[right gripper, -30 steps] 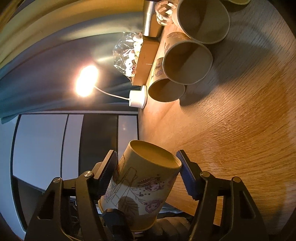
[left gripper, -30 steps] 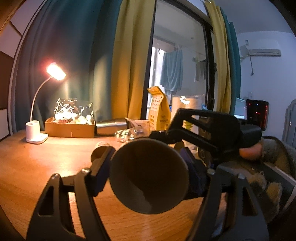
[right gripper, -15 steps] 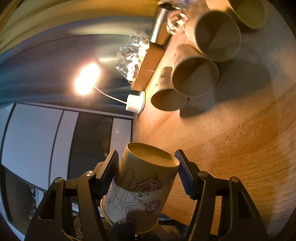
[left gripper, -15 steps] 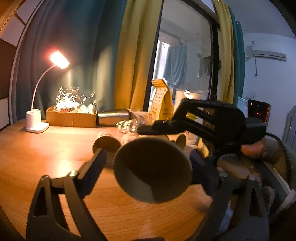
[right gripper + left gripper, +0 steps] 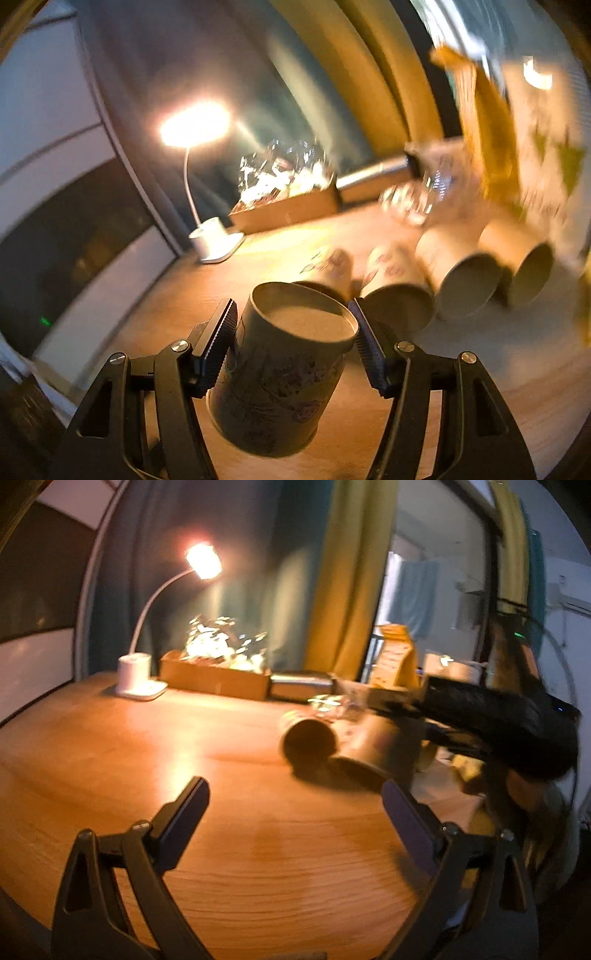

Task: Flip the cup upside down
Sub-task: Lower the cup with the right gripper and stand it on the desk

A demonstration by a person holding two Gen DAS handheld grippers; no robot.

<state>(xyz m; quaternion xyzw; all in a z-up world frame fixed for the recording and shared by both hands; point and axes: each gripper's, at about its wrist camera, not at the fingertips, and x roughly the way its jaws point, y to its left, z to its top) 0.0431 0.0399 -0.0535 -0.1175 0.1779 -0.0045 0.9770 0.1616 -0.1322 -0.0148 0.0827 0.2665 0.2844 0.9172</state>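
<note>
Cup (image 5: 284, 365) now sits only in the right gripper (image 5: 291, 332), bottom up, over the table (image 5: 498, 387). Left gripper (image 5: 295, 805) has let go, wide and empty. Next, set it down.

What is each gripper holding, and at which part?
The right gripper grips a paper cup by its side wall near the closed base. The left gripper is open, holding nothing.

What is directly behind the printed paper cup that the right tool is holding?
Behind the printed paper cup another printed cup lies on the wooden table. Its opening is mostly covered.
</note>
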